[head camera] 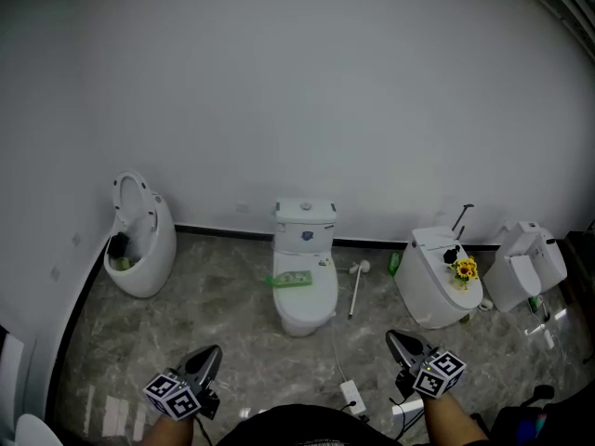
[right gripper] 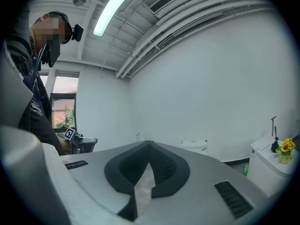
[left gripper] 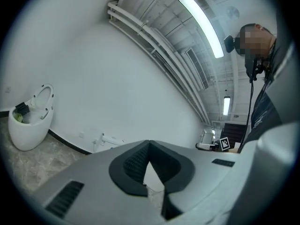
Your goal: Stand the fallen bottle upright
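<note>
Currently both claws are clenched with nothing in them. I see the left claw (head camera: 210, 353) (left gripper: 149, 142) and right claw (head camera: 394, 337) (right gripper: 150, 143) low in the head view, well short of the toilets. What looks like the bottle (head camera: 293, 279), green, lies flat on the lid of the middle toilet (head camera: 307, 312). A second small green container (head camera: 394, 264) stands on the floor by the wall, just beside the right toilet (head camera: 423, 295).
</note>
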Demonstrator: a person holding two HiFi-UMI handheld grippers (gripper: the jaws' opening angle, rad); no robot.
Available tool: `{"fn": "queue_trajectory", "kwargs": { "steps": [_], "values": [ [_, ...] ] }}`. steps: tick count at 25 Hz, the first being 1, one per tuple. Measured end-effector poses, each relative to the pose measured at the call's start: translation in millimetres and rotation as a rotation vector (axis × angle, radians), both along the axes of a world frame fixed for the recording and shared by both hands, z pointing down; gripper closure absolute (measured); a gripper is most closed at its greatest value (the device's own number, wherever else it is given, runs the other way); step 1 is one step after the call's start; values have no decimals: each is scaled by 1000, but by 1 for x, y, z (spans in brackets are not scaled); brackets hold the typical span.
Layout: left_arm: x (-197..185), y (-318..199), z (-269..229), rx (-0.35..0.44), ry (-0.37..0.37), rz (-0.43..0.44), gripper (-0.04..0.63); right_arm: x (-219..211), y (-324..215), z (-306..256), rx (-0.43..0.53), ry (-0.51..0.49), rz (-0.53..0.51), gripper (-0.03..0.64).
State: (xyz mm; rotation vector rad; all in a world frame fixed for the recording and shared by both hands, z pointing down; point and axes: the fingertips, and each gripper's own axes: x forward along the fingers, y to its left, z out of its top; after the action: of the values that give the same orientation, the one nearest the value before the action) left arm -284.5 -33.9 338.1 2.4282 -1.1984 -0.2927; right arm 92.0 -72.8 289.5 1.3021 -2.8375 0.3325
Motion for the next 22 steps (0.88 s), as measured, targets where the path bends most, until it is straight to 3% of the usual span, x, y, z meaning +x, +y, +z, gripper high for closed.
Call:
{"fn": "queue_trajectory", "kwargs": {
  "steps": [6, 13, 17, 22],
  "values": [
    [-2, -50, 8, -34, 9, -4, 583, -17, -60, 11, -17, 2, -22, 614],
    [11, -137, 26, -54, -23, -56, 583, -2, -164, 26, -16, -34, -76, 614],
    [39, -191, 26, -70, -14, -120, 583, 25, -231, 31, -14, -42, -115, 614],
    [97, -271, 23, -99, -14, -139, 583, 61, -320, 30, -9, -30, -171, 614]
  ]
}}
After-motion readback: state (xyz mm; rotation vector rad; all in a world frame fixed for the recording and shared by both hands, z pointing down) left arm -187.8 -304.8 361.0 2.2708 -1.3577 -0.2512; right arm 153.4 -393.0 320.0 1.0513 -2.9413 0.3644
